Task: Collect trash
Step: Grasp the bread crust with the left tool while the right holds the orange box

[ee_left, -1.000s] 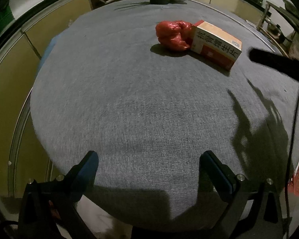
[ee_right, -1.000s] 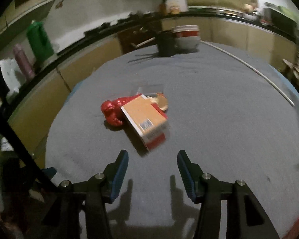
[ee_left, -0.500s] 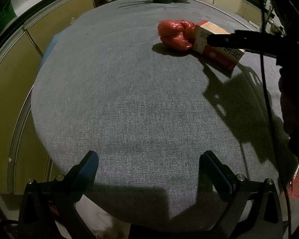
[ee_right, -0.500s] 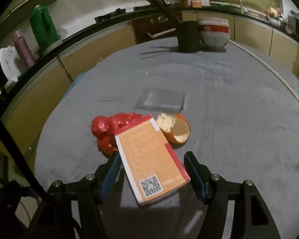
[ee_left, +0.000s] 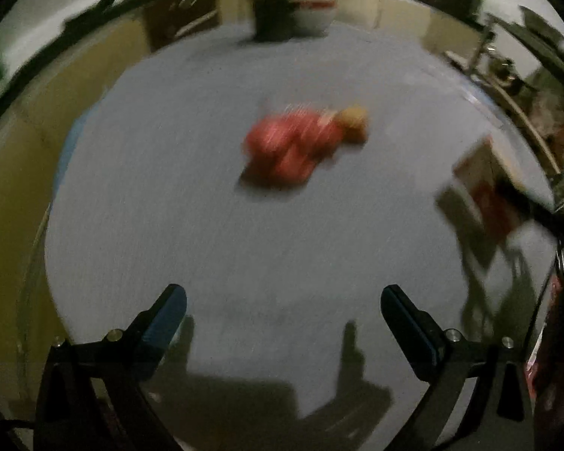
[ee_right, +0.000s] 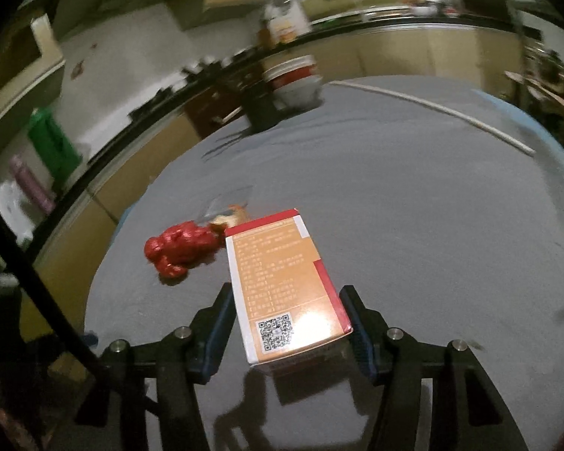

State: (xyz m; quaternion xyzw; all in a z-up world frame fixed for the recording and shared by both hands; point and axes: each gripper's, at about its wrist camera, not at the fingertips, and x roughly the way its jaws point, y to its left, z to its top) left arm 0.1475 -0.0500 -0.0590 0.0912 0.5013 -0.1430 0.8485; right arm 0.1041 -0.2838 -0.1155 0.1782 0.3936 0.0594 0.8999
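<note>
Step in hand: first pickup. My right gripper (ee_right: pixel 287 325) has just been closing and now clamps the orange carton (ee_right: pixel 285 285), lifted clear of the grey surface (ee_right: pixel 413 206). My left gripper (ee_left: pixel 284 300) stands open, empty. Red crumpled bag (ee_right: pixel 178 250) and peel scrap (ee_right: pixel 229 218) remain on the surface. Next, in my judgement: carry the carton to a bin, none in view
</note>
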